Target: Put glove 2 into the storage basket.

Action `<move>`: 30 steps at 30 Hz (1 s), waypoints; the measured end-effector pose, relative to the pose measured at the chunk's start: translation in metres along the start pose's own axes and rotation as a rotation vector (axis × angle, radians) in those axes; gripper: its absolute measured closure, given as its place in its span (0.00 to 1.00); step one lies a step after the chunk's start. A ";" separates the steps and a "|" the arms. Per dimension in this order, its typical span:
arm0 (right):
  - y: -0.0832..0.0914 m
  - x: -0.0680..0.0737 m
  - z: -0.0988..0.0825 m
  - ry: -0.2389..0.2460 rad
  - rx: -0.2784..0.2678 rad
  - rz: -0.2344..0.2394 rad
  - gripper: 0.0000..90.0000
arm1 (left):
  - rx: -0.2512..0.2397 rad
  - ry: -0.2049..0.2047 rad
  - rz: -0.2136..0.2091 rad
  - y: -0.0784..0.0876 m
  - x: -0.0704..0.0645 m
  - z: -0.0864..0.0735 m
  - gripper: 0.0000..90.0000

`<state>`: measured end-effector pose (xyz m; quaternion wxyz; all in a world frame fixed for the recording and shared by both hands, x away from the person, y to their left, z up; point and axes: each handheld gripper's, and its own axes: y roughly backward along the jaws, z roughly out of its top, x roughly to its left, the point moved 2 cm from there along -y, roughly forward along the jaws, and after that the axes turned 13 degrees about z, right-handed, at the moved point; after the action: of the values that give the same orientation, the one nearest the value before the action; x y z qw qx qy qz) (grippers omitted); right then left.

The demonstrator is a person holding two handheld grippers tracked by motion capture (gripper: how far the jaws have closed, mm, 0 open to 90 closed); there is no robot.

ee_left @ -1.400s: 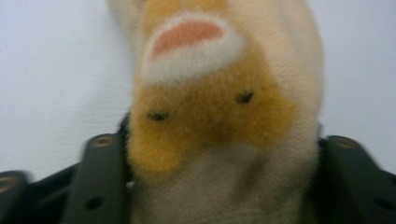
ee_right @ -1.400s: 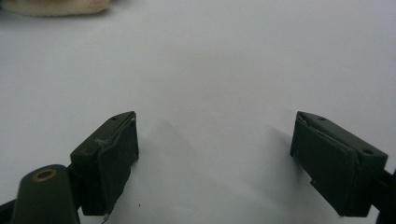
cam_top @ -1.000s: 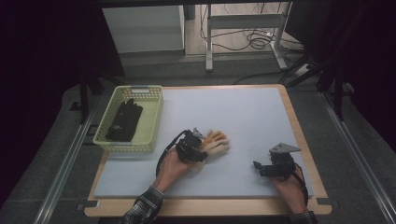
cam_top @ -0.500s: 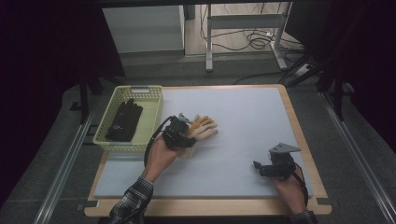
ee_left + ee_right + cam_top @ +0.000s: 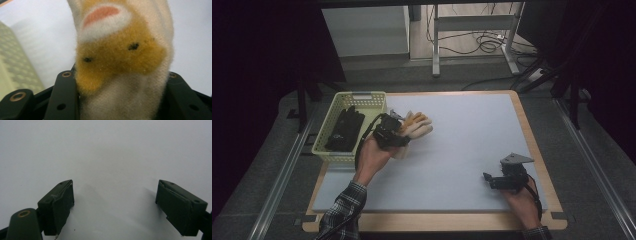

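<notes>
Yellow-green basket with dark items at the pale mat's left edge; cables on the floor beyond.

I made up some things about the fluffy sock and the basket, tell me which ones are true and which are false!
1. The left tool is holding a fluffy white and orange sock. True.
2. The right tool is holding a sock too. False: its jaws stand open with nothing between them, over the bare mat.
3. The yellow basket has something dark lying in it. True: a dark item lies inside.
4. The sock is already in the basket. False: it is held beside the basket, over the mat.
5. The basket sits on the right side of the table. False: it is at the left edge.
</notes>
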<state>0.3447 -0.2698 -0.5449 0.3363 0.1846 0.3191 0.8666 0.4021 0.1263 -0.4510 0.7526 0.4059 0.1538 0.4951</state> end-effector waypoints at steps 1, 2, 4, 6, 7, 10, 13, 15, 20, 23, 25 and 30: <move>0.000 0.000 0.000 0.000 0.000 0.000 0.17 | 0.000 0.004 0.003 0.000 0.002 0.000 0.59; 0.000 0.000 0.000 -0.001 0.000 0.000 0.17 | 0.001 0.005 0.007 0.001 0.005 0.000 0.59; 0.000 0.000 0.000 -0.001 -0.002 0.000 0.17 | 0.000 0.015 0.016 0.003 0.009 0.001 0.59; 0.000 0.000 0.000 0.000 -0.002 0.000 0.17 | 0.001 0.017 0.023 0.004 0.014 0.001 0.59; 0.000 0.000 0.000 0.000 -0.002 0.000 0.16 | 0.001 0.019 0.027 0.005 0.016 0.001 0.59; 0.000 0.000 0.000 0.000 -0.002 0.000 0.17 | 0.004 0.026 0.040 0.007 0.023 0.000 0.59; 0.000 0.000 0.000 0.000 -0.002 0.000 0.17 | 0.005 0.035 0.054 0.010 0.030 0.000 0.59; 0.000 0.000 0.000 -0.001 -0.002 0.000 0.17 | 0.007 0.040 0.062 0.011 0.034 0.000 0.59; 0.000 0.000 0.000 -0.001 -0.002 0.000 0.17 | 0.014 0.067 0.089 0.014 0.048 -0.001 0.59; 0.000 0.000 0.000 -0.001 -0.002 0.000 0.17 | 0.016 0.084 0.102 0.015 0.056 -0.002 0.59; 0.000 0.000 0.000 -0.001 -0.002 0.000 0.17 | 0.017 0.090 0.110 0.016 0.062 -0.002 0.59; 0.000 0.000 0.000 0.000 -0.003 0.000 0.17 | 0.022 0.104 0.140 0.019 0.075 -0.004 0.59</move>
<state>0.3447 -0.2697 -0.5450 0.3365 0.1843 0.3178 0.8671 0.4222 0.1965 -0.4265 0.7027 0.3975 0.1696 0.5652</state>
